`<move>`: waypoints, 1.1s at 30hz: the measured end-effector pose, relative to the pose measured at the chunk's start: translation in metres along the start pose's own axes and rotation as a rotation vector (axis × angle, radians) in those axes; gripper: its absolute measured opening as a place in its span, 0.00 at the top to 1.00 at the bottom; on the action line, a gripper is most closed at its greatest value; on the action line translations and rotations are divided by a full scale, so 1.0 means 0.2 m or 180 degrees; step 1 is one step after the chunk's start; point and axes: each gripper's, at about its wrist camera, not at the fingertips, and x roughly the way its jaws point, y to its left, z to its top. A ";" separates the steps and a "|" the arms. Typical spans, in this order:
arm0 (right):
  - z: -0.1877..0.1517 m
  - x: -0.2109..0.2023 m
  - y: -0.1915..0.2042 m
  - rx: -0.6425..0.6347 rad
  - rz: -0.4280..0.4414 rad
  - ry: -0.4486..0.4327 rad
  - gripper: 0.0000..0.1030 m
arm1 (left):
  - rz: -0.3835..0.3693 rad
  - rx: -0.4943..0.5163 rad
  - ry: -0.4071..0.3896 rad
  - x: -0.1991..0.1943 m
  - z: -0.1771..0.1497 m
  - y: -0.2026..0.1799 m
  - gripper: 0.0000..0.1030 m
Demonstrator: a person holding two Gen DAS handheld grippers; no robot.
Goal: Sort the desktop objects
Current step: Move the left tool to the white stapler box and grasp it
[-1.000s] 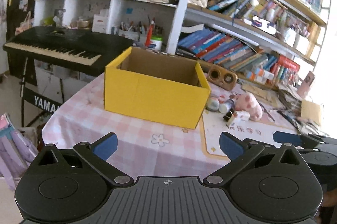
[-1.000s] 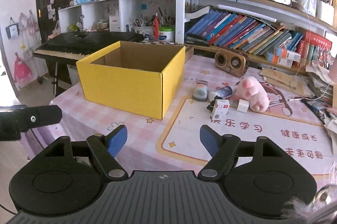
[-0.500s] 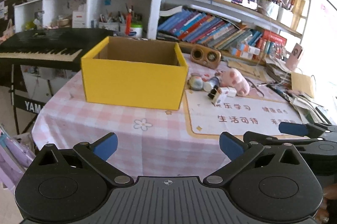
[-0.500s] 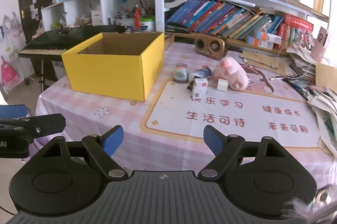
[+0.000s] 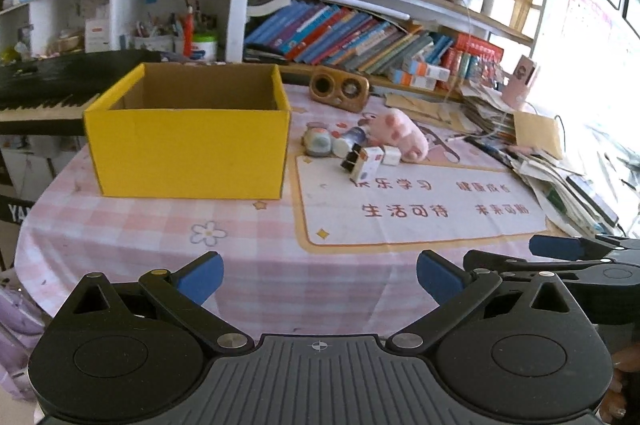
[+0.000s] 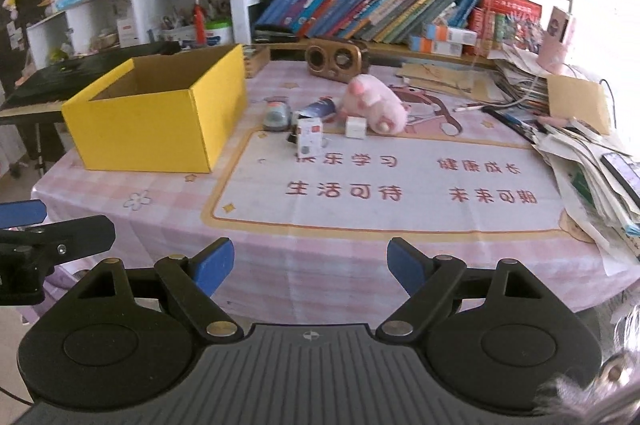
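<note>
Both tools hover at the near edge of the bench [image 6: 320, 265], jaws spread with nothing between them; the right tool [image 6: 310, 263] has just been opening wider. Beyond the left tool [image 5: 320, 275] stands the yellow box [image 5: 188, 149], with the small desktop objects [image 6: 310, 137] and pink plush [image 6: 374, 103] right of it, ahead of the right tool.

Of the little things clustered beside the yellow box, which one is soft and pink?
The plush pig, lying at the right end of the cluster. It is fluffy, pink and the biggest there; the small white cube and the printed carton beside it are hard-edged and pale.
</note>
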 end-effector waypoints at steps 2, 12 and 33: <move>0.00 0.00 -0.02 0.0027 -0.0035 0.0004 0.19 | -0.0022 0.0026 0.0030 0.02 0.00 -0.02 0.00; 0.01 0.05 -0.14 0.0170 -0.0118 0.0103 0.19 | -0.0087 0.0181 0.0163 0.15 0.05 -0.12 0.00; 0.21 0.33 -0.35 0.0140 -0.0053 0.0280 0.18 | -0.0067 0.0267 0.0303 0.46 0.21 -0.26 0.00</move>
